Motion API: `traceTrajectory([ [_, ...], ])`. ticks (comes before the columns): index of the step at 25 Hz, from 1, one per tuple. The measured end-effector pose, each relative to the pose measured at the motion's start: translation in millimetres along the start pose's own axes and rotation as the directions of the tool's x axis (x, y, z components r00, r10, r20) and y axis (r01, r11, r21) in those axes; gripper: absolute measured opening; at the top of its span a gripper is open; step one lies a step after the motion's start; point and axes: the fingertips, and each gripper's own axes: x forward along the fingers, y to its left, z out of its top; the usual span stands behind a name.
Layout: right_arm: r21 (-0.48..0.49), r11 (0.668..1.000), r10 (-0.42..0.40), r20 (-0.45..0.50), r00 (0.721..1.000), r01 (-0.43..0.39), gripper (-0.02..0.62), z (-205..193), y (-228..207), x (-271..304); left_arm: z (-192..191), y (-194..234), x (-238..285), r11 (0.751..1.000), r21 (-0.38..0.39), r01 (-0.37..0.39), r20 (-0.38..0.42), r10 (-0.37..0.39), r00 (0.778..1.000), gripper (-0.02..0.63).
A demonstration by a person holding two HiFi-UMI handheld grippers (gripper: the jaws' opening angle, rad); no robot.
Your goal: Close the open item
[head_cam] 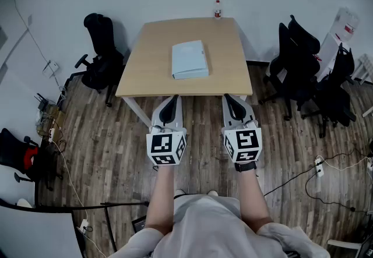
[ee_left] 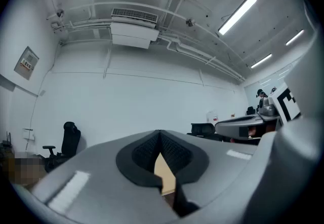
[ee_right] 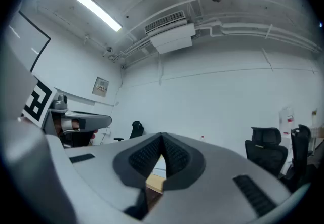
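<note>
Pale blue folder [head_cam: 190,60]: flat at the middle of the table [head_cam: 145,70]; I cannot tell if its cover is ajar. Left gripper [head_cam: 170,101] and right gripper [head_cam: 233,101]: off the table's near edge, both clenched, empty. Advised: I approach and press the cover down evenly.

The person [head_cam: 204,222] is cut off by the bottom edge of the head view. Only the arms and shoulders show. The pale blue thing [head_cam: 189,59] on the table [head_cam: 145,70] is too small to tell if it is open. The bottle [head_cam: 217,10] at the top is tiny, and its label can't be read. A chair [head_cam: 14,155] runs off the left edge.

In the left gripper view, the left gripper [ee_left: 160,136] hides nearly all the table, and the lower left is blurred. In the right gripper view, the right gripper [ee_right: 161,139] hides the table the same way.
</note>
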Motion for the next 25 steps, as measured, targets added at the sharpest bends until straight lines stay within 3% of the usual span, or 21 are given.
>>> traceTrajectory([
  [5,-0.014,1.000,0.000,-0.006,1.000,0.000,0.012,-3.8,-20.0,-20.5,0.5,-26.8,-4.7,0.999,-0.042,-0.018,0.029,0.019,0.999,0.005],
  [14,0.065,0.995,0.076,0.046,0.996,-0.079,0.014,-11.7,-3.9,-1.2,-19.4,-5.0,4.4,0.998,-0.062,-0.027,0.012,0.028,1.000,0.005],
  [20,0.055,0.995,0.078,0.027,0.997,-0.079,0.014,-28.7,-11.2,40.8,-35.5,9.5,55.6,0.997,-0.073,0.013,0.030,-0.010,1.000,0.005],
  [25,0.040,0.997,0.069,0.016,0.998,-0.069,0.014,-37.3,-34.7,112.9,-41.0,38.2,122.7,0.998,-0.059,0.031,0.047,-0.028,0.999,0.006],
])
